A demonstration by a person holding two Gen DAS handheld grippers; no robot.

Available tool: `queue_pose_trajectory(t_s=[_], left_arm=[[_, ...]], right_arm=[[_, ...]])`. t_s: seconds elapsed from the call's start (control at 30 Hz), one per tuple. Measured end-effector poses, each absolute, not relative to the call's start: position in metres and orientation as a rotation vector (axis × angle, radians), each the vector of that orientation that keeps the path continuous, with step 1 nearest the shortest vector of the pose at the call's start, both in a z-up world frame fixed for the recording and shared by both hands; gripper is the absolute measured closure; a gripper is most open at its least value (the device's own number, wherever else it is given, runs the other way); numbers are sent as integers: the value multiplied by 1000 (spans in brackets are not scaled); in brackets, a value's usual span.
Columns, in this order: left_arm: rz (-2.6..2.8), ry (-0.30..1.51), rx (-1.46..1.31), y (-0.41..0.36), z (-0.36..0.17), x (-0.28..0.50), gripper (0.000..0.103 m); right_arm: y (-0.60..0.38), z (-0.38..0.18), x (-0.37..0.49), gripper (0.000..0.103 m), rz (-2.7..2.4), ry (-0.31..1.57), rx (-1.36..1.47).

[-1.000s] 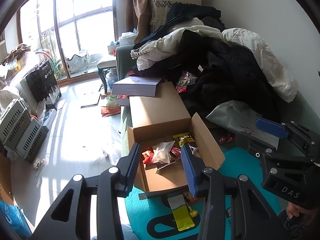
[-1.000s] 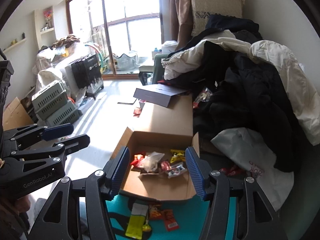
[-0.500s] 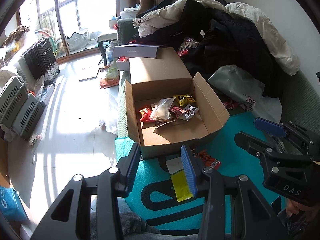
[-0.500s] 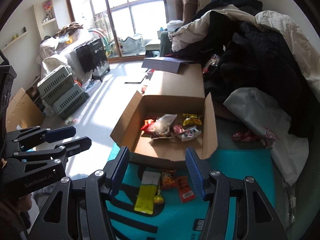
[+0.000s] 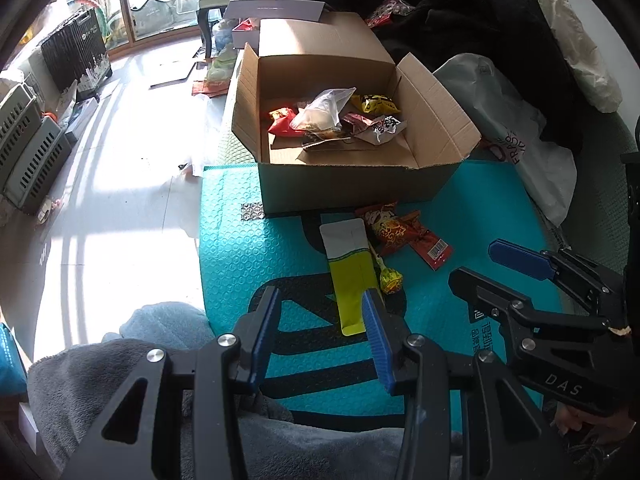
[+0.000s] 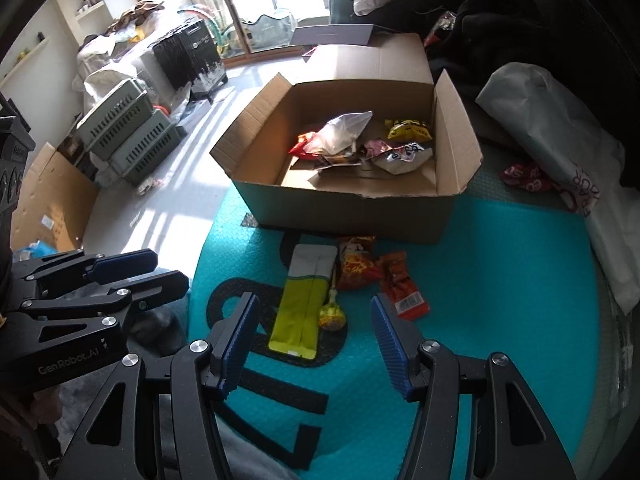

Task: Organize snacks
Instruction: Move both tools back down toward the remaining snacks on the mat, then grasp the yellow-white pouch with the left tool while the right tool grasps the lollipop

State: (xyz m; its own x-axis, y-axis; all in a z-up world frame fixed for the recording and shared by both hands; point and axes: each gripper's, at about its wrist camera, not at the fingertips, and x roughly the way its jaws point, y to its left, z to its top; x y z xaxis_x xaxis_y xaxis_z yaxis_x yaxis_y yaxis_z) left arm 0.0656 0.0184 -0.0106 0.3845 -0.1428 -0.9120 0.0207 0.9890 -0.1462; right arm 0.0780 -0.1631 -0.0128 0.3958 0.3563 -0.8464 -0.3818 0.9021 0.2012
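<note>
Lying below right gripper (image 6: 314, 320): yellow pouch (image 6: 300, 312).

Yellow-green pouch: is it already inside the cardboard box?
No. The yellow-green pouch lies flat on the teal mat, in front of the cardboard box, beside a lollipop.

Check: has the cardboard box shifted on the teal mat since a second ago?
No. The cardboard box sits on the same spot of the teal mat, by the silver patch; only the cameras tilted down.
</note>
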Motion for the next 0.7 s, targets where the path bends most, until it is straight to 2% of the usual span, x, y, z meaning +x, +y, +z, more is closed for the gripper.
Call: queue_pose_trajectory(t_s=[0.3,0.7], left_arm=[[-73,1260,-157,20,-35,64,62],[-45,1318,-191,24,-55,74,62]], right_arm=[[-158,-50,81,45,483,1136,-27],[-152,-103,104,55,502,1245,-15]])
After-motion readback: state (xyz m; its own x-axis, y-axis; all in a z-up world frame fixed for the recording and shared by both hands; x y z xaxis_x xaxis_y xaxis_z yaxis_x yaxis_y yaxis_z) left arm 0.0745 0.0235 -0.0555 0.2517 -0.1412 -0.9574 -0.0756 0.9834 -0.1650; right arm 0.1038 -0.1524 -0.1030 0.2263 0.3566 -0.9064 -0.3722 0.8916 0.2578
